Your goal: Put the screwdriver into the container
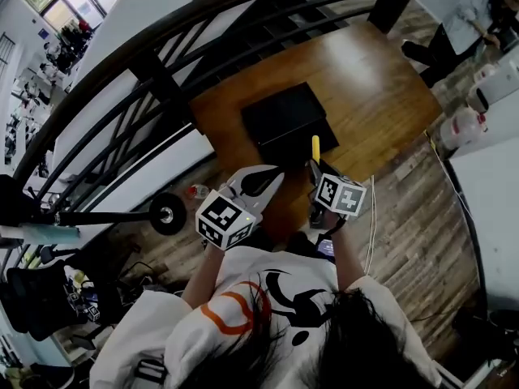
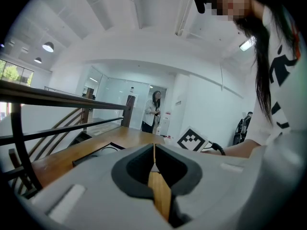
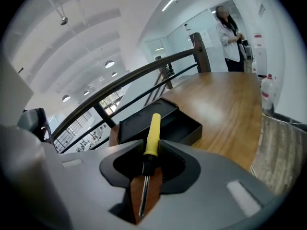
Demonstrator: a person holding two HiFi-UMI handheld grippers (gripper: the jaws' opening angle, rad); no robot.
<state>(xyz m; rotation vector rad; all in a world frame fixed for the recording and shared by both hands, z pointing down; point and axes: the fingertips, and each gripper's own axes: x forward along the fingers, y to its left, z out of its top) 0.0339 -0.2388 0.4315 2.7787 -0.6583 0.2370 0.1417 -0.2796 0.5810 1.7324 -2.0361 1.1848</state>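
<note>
Half the job looks done: right gripper (image 3: 148, 150) clamps the screwdriver (image 3: 153, 128), yellow handle just short of the open black container (image 3: 191, 131) (left gripper (image 2: 154, 150), jaws pressed together on nothing, waits on that container's near side), so carrying over and releasing remain.

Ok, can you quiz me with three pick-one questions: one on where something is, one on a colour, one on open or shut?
1. Where is the container? A on the wooden table; B on the floor; C on a shelf.
2. What colour is the screwdriver handle? A red; B yellow; C blue.
3. How are the left gripper fingers? A wide open; B shut on a cup; C shut, nothing between.
Answers: 1 A, the black box sits on the tabletop. 2 B, the handle poking from the right gripper is yellow. 3 C, the fingers meet, empty.
</note>
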